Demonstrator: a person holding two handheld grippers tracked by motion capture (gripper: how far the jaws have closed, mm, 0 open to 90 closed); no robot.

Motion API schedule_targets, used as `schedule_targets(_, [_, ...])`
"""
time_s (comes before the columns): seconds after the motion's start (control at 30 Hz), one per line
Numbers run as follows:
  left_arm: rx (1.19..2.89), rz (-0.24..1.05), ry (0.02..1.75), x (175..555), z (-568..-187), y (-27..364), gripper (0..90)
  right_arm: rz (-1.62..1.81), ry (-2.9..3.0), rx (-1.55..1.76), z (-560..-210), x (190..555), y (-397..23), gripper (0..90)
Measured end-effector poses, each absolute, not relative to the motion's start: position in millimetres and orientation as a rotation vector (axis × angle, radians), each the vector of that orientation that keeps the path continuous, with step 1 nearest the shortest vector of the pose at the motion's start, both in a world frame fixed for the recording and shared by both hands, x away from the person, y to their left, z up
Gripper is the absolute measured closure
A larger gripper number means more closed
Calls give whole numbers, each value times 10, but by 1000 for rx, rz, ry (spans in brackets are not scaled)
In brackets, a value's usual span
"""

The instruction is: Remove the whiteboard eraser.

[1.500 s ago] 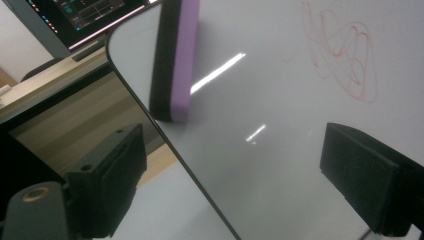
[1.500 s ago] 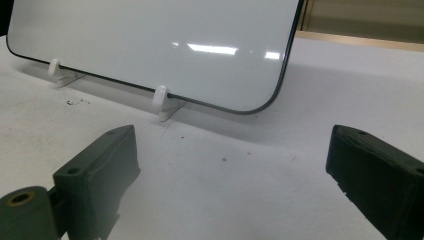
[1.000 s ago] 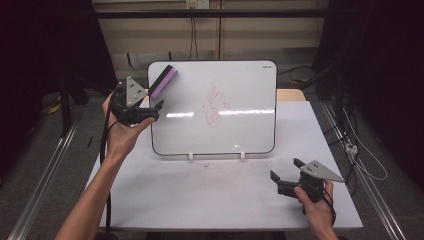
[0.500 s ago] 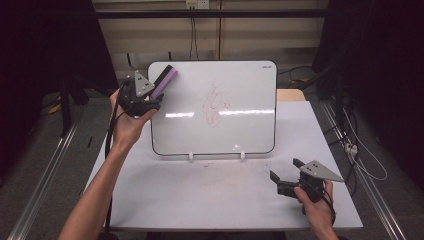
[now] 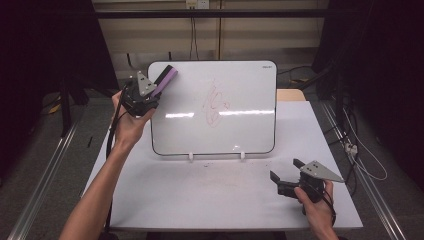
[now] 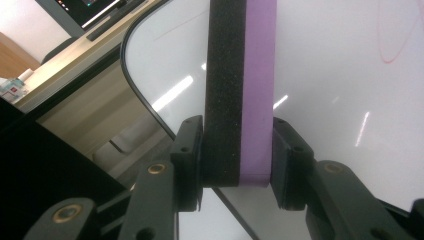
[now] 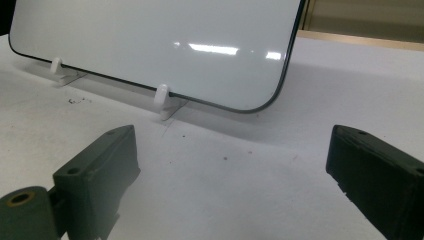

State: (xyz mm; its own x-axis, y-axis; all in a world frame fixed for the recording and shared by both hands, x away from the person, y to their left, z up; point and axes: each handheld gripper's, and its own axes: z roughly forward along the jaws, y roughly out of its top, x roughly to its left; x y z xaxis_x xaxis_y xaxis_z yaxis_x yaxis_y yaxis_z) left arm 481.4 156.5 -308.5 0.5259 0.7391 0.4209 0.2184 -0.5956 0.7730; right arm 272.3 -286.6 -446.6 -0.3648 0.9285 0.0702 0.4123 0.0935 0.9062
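My left gripper (image 5: 159, 89) pinches the eraser (image 6: 241, 95) at the whiteboard (image 5: 240, 125) corner; my right gripper (image 5: 289, 176) rests spread. If I press too hard, the propped board may tip backward.

The left gripper (image 5: 150, 97), clamped on the purple and black eraser (image 5: 165, 79), rose and moved farther from the person over the second, towards the whiteboard's (image 5: 240, 130) far left corner. The eraser's tip went from the board's left edge up to its top left corner, and the wrist lifted with it.

Whiteboard (image 5: 240, 125) glossy; eraser (image 6: 240, 90) matt foam, felt; table (image 7: 240, 165) matt.
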Motion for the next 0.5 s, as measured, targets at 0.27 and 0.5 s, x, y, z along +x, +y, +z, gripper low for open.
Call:
schedule_targets(0.27, [2110,1017,790,4804,-3080,1538,634,1241,1837,1317,-4467,2726,-2864,64])
schedule_targets(0.5, [2095,989,803,4801,-3082,1554,639,1242,1833,1315,-4467,2724,-2874,64])
